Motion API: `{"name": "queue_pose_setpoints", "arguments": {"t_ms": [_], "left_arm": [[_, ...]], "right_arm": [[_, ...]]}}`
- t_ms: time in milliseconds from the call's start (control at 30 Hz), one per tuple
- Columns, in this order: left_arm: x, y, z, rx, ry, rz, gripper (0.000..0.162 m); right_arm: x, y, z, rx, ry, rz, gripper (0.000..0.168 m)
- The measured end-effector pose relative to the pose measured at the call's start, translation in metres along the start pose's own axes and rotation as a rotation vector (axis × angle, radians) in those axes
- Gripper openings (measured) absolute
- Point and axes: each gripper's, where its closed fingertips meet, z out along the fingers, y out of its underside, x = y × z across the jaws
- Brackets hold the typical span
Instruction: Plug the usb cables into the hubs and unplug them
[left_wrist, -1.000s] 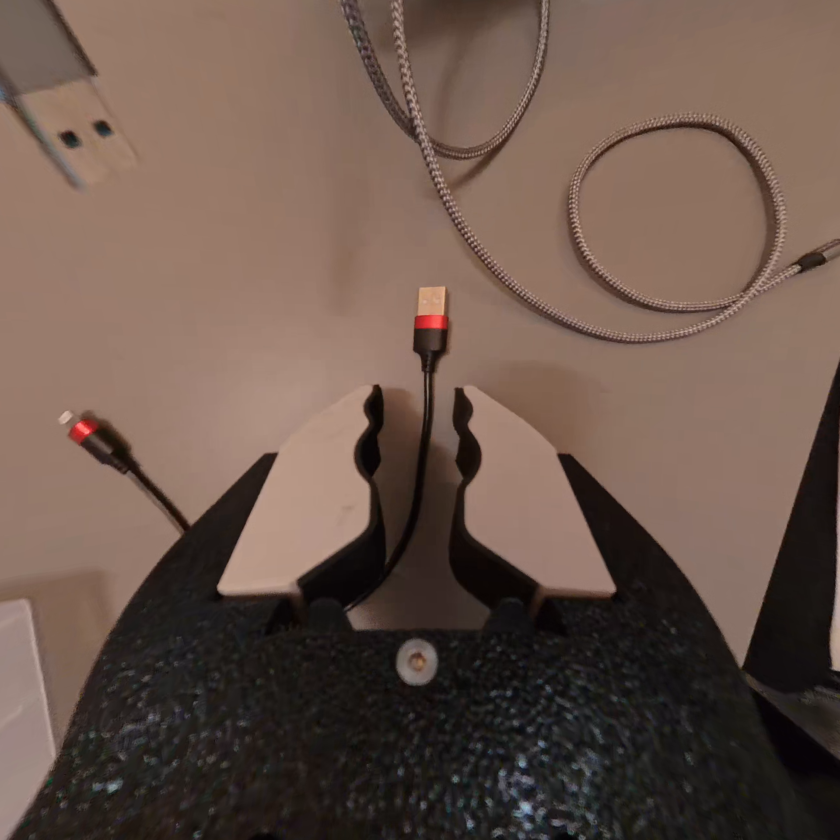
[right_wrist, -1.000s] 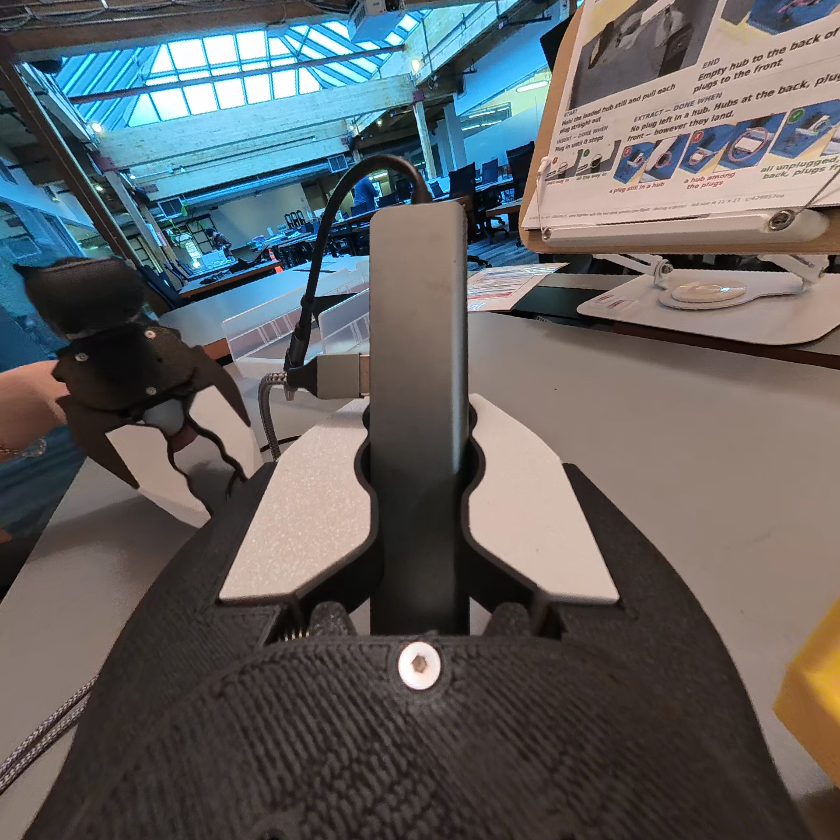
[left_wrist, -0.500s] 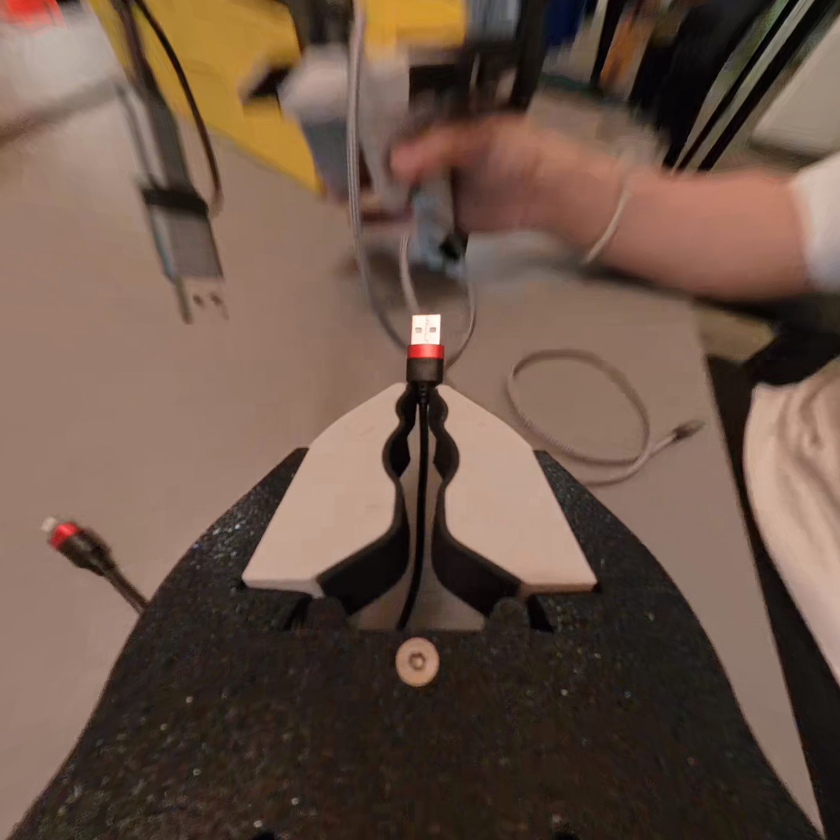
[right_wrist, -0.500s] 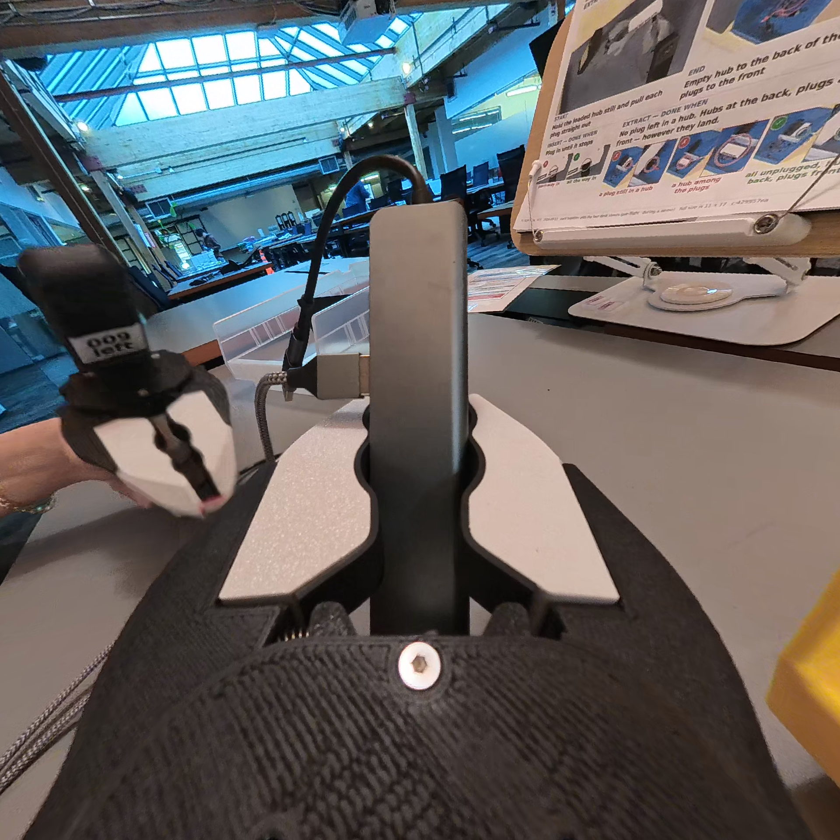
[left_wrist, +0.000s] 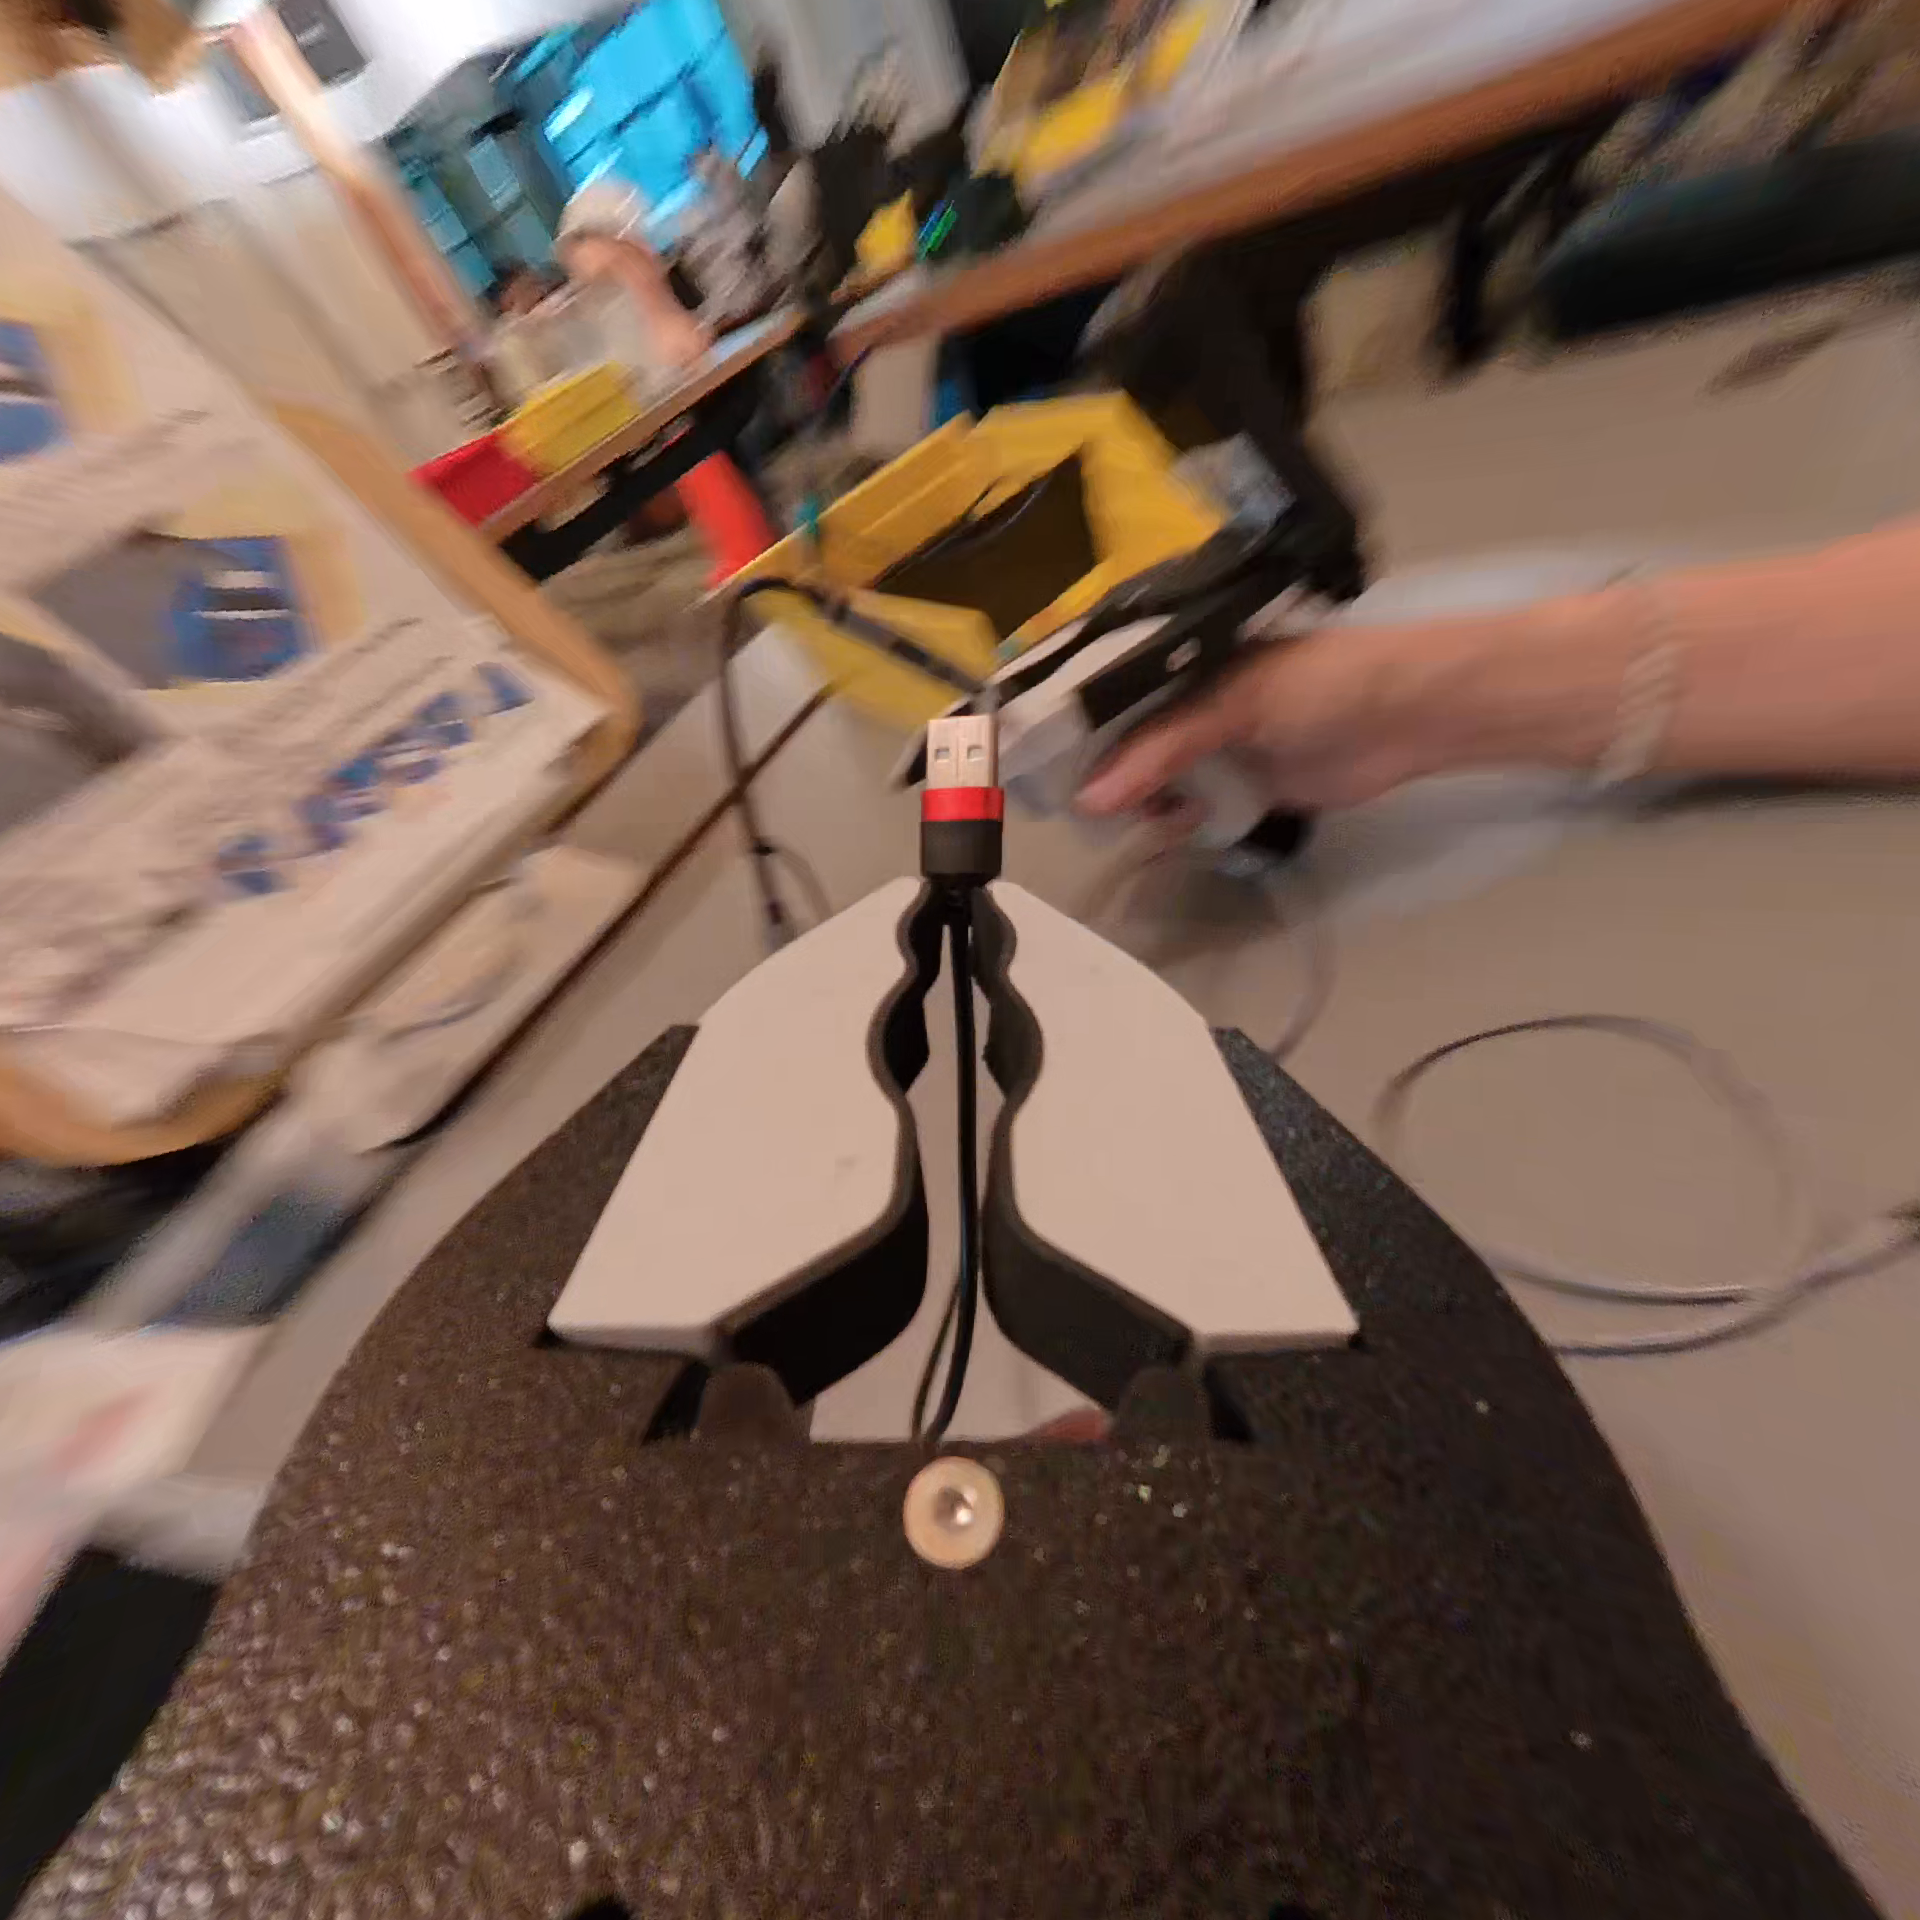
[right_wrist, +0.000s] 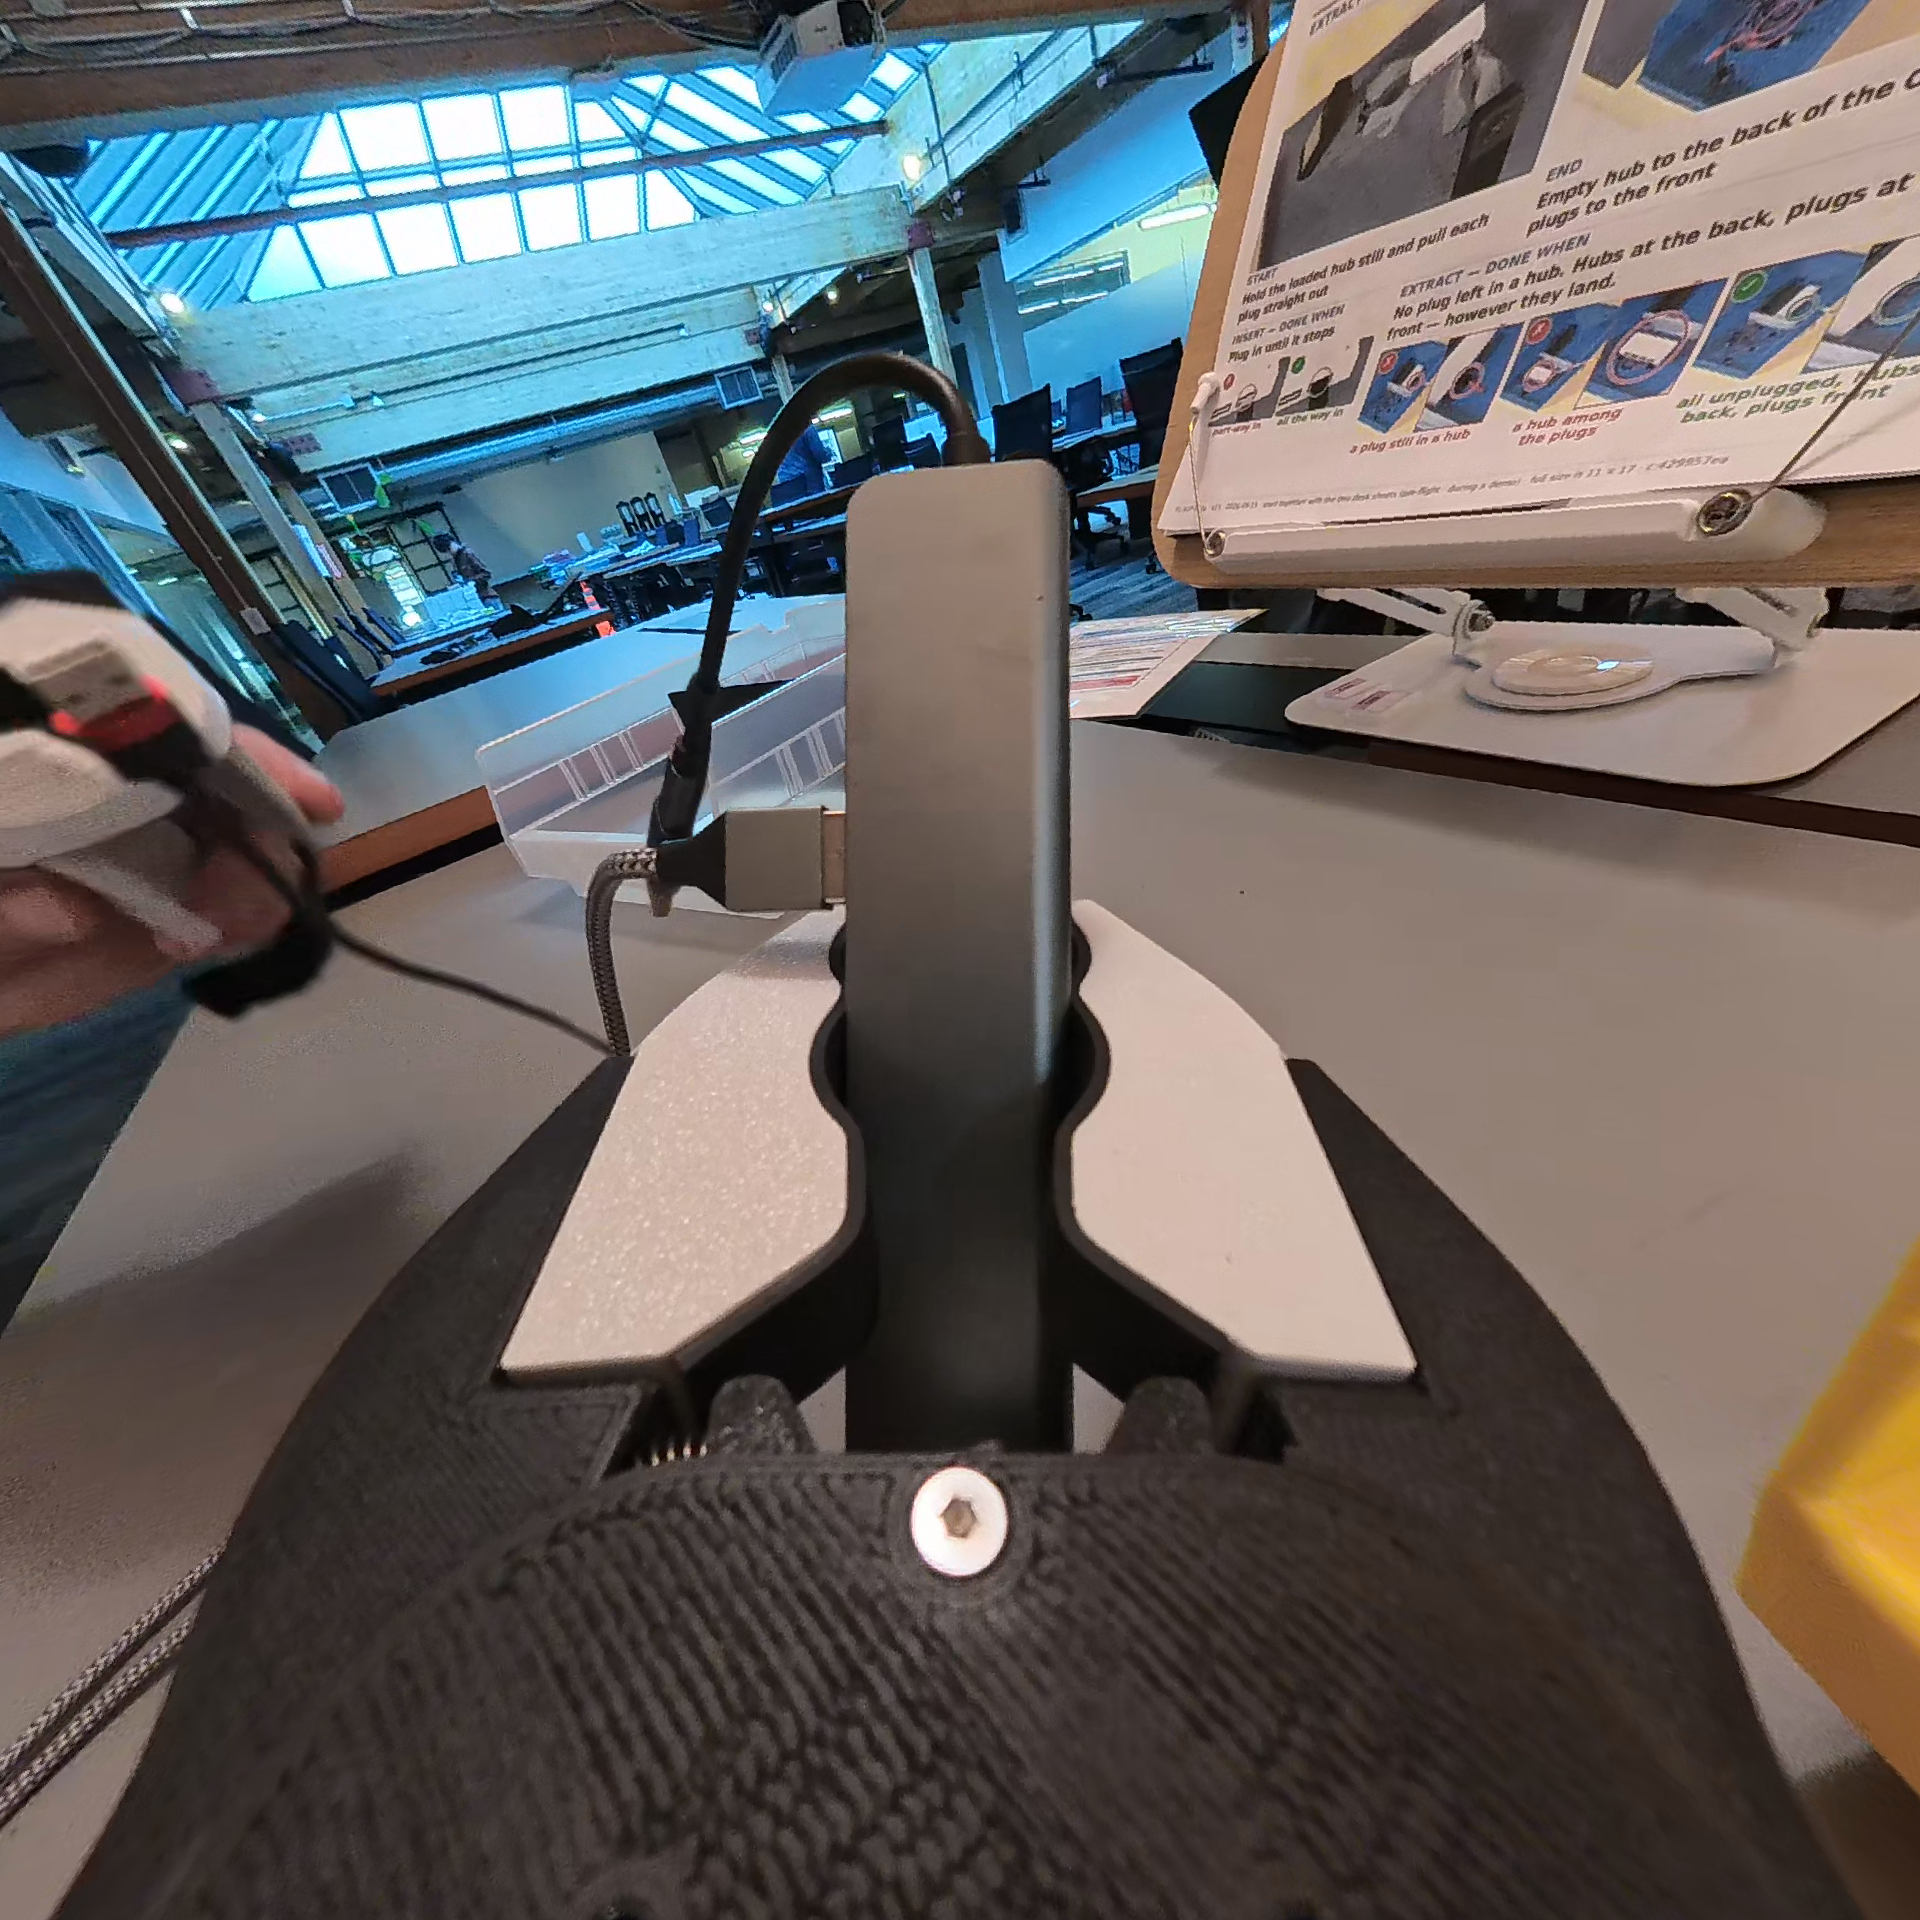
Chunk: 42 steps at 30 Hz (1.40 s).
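My left gripper (left_wrist: 958, 894) is shut on the black cable just behind a red-banded USB plug (left_wrist: 961, 774), which sticks out past the fingertips, raised above the table. It shows at the far left of the right wrist view (right_wrist: 83, 707), held by a hand. My right gripper (right_wrist: 956, 935) is shut on a dark grey USB hub (right_wrist: 956, 831), held upright off the table. A silver plug (right_wrist: 774, 860) on a braided cable sits in the hub's left side. The hub's own black cord (right_wrist: 748, 540) arcs from its top. The left view is blurred.
A grey braided cable (left_wrist: 1590, 1164) loops on the grey table (right_wrist: 1455, 987). A yellow bin (left_wrist: 1018, 540) stands behind; its corner shows in the right wrist view (right_wrist: 1849, 1558). An instruction board on a stand (right_wrist: 1558, 312) is at the back right. A clear tray (right_wrist: 665, 769) lies beyond the hub.
My left gripper closed on the black cable behind the red-banded plug, lifted it off the table and swung up toward the hub. My right gripper kept the hub nearly still.
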Motion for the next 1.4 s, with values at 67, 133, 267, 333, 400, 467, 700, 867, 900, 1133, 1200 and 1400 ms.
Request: {"name": "queue_pose_setpoints", "arguments": {"t_ms": [67, 133, 267, 333, 400, 467, 700, 867, 900, 1133, 1200, 1400], "left_arm": [[-0.016, 0.003, 0.002, -0.223, -0.181, 0.224, 0.005], [-0.027, 0.0, 0.003, -0.423, -0.337, 0.442, 0.005], [-0.019, -0.009, 0.026, -0.614, -0.413, 0.753, 0.004], [-0.018, -0.007, 0.039, -0.691, -0.427, 0.832, 0.005], [-0.022, -0.004, 0.049, -0.763, -0.443, 0.869, 0.005], [-0.025, 0.0, 0.058, -0.822, -0.445, 0.849, 0.005], [-0.037, 0.005, 0.075, -0.909, -0.462, 0.734, 0.005], [-0.035, -0.001, 0.085, -0.895, -0.482, 0.731, 0.005], [-0.035, -0.001, 0.087, -0.891, -0.483, 0.734, 0.004], [-0.034, 0.001, 0.095, -0.891, -0.487, 0.755, 0.004], [-0.034, 0.001, 0.096, -0.889, -0.491, 0.752, 0.005], [-0.033, 0.001, 0.101, -0.895, -0.484, 0.745, 0.004]], "right_arm": [[0.001, 0.0, 0.0, 0.0, 0.007, 0.002, 0.034], [0.002, 0.0, 0.0, 0.0, 0.018, 0.003, 0.034], [0.003, 0.0, 0.0, -0.002, 0.033, -0.008, 0.034], [0.005, 0.0, 0.0, 0.0, 0.055, -0.014, 0.034], [0.008, -0.001, -0.001, 0.007, 0.091, -0.021, 0.034], [0.013, -0.002, -0.002, 0.015, 0.133, -0.028, 0.034], [0.017, -0.003, -0.004, 0.026, 0.225, -0.082, 0.034], [0.016, -0.003, -0.003, 0.018, 0.241, -0.116, 0.034], [0.016, -0.003, -0.002, 0.016, 0.244, -0.121, 0.034], [0.015, -0.002, -0.002, 0.015, 0.24, -0.121, 0.034], [0.015, -0.002, -0.002, 0.012, 0.239, -0.124, 0.034], [0.013, -0.001, 0.0, -0.001, 0.246, -0.154, 0.034]]}}
